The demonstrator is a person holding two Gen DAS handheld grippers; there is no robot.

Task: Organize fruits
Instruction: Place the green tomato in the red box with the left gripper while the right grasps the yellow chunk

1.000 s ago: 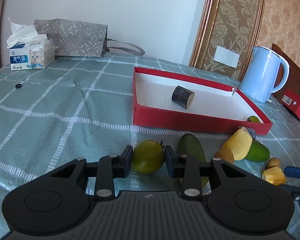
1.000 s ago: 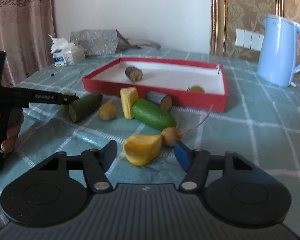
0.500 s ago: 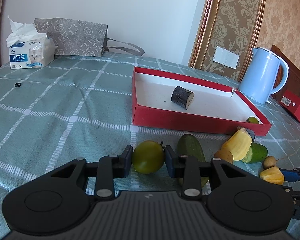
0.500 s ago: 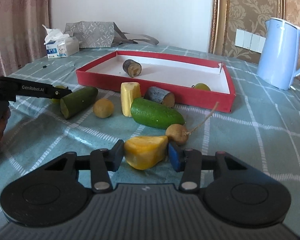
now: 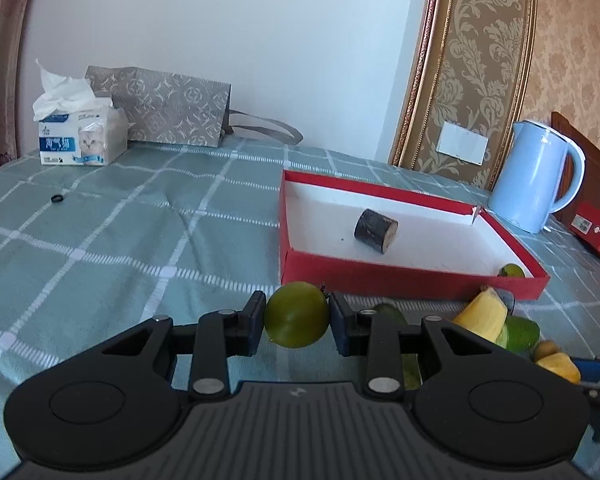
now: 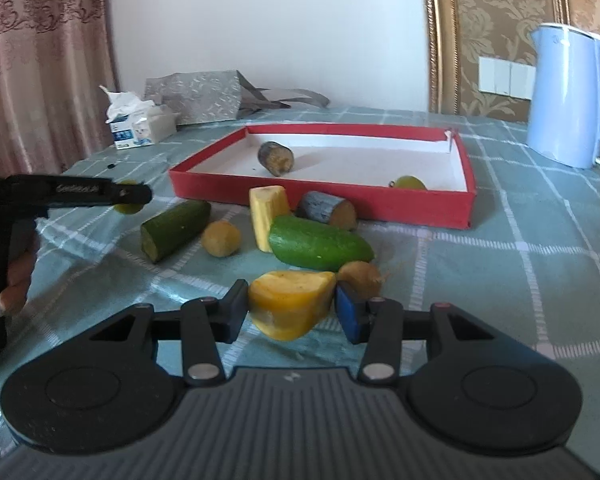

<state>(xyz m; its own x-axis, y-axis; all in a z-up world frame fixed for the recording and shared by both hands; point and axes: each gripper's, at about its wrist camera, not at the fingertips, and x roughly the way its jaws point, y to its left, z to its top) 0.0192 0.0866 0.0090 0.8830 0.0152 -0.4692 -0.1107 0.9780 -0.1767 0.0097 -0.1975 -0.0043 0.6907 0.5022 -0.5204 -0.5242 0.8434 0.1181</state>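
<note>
Lifting green fruit (image 5: 297, 315), left claw (image 5: 297, 317)

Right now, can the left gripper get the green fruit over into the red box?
Probably yes. The left gripper is shut on the green fruit, and the red box sits just ahead with a low wall and nothing between.

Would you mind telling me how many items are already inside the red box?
2: a dark cut stick piece near the red box's left end, and a small green fruit in its near right corner.
</note>
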